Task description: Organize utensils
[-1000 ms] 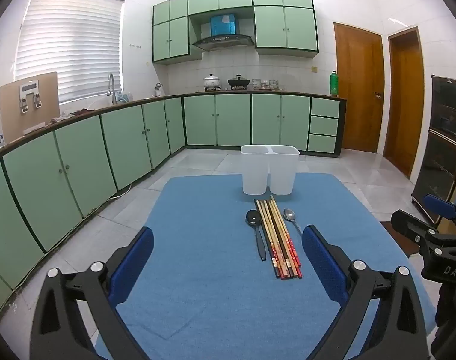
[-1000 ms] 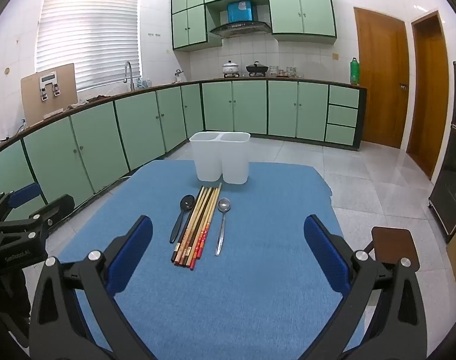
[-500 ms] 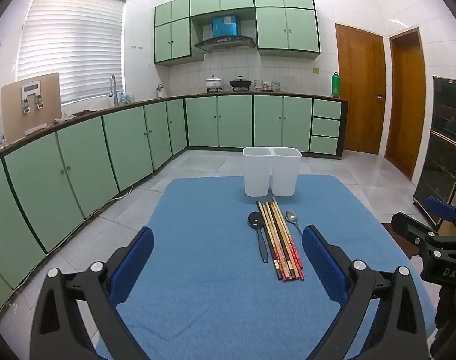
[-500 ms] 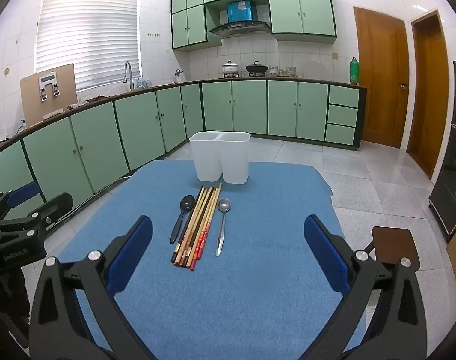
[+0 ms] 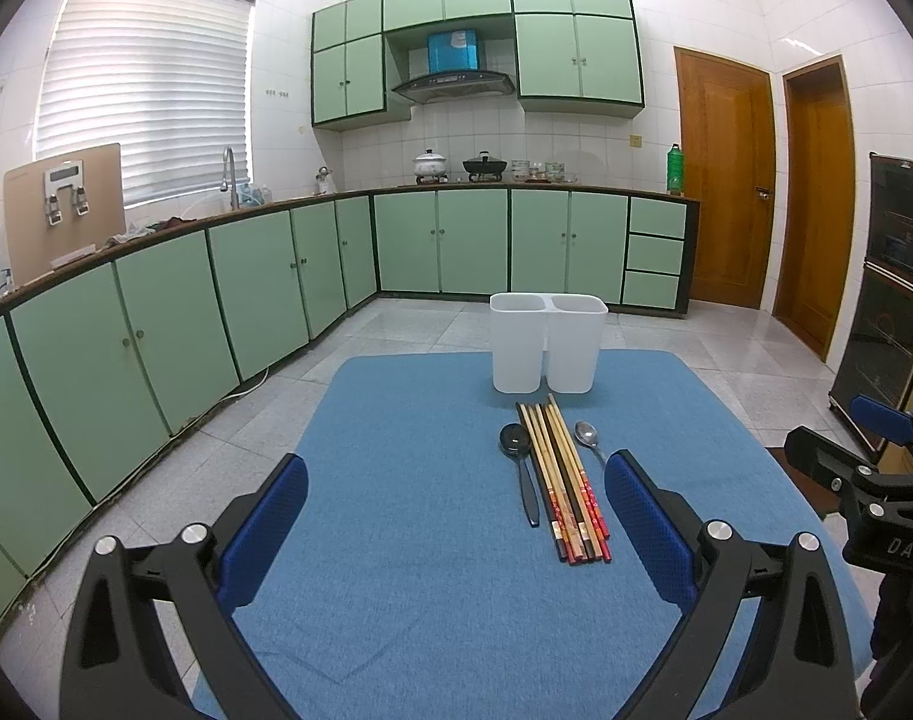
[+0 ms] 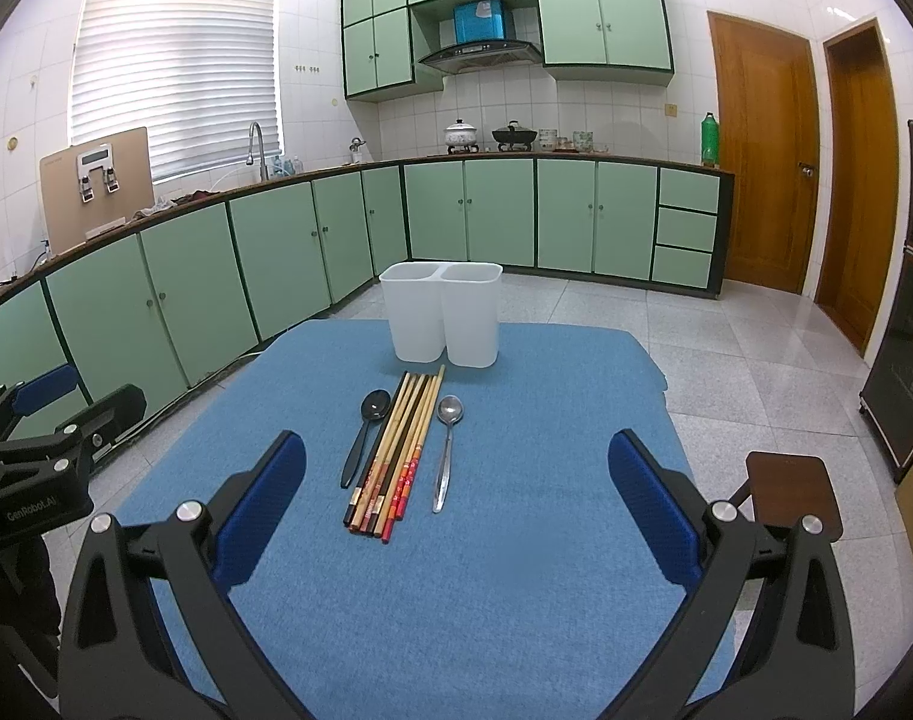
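Note:
A white two-compartment holder [image 5: 547, 342] [image 6: 441, 312] stands at the far side of the blue-covered table [image 5: 426, 570] [image 6: 516, 570]. In front of it lie a bundle of several chopsticks [image 5: 564, 480] [image 6: 399, 450], a black spoon [image 5: 519, 468] [image 6: 363, 432] on their left and a metal spoon [image 5: 589, 439] [image 6: 447, 444] on their right. My left gripper [image 5: 456, 516] is open and empty, short of the utensils and left of them. My right gripper [image 6: 456, 498] is open and empty, with the utensil handles between its fingers' line of sight.
Green cabinets [image 5: 216, 312] run along the left and back. Two wooden doors [image 6: 804, 168] stand at the right. A brown stool [image 6: 792, 492] stands right of the table. Each gripper shows at the other view's edge [image 5: 864, 492] [image 6: 30, 468].
Both views have shifted only slightly; the left gripper has eased a little toward the utensils. Nothing was grasped or moved.

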Tool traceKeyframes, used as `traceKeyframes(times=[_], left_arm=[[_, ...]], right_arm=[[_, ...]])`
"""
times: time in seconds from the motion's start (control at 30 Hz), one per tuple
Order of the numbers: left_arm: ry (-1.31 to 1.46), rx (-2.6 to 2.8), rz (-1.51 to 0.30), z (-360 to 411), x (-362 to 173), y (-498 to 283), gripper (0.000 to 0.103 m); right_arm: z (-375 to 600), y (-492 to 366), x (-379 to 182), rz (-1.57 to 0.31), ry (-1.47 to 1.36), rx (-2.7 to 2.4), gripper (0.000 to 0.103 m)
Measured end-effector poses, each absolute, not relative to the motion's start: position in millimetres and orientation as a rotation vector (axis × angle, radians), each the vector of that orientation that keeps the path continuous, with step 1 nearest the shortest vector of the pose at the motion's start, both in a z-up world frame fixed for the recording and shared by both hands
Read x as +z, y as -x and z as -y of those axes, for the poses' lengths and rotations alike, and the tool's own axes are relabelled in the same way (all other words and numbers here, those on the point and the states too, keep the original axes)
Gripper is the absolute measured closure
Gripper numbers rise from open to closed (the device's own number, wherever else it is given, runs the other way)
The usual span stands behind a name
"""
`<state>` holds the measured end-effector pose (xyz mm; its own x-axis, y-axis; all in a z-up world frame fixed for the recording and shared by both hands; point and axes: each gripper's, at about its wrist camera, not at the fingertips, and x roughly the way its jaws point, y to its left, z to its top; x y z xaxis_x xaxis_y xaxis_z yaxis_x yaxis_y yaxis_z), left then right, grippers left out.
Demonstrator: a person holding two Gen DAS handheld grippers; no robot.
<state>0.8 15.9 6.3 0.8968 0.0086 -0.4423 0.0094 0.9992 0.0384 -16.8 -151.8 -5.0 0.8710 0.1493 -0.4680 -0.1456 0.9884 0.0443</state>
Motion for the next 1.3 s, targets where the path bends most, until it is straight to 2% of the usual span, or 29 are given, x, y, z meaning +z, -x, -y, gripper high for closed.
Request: traceKeyframes(times=[1.3], left_arm=[[-0.041,0.004,-0.456,-23.6,8.4,-0.3,0.006]], right_arm=[[151.4,6.0,-8.9,-0.491,-0.011,0.152,0.005]])
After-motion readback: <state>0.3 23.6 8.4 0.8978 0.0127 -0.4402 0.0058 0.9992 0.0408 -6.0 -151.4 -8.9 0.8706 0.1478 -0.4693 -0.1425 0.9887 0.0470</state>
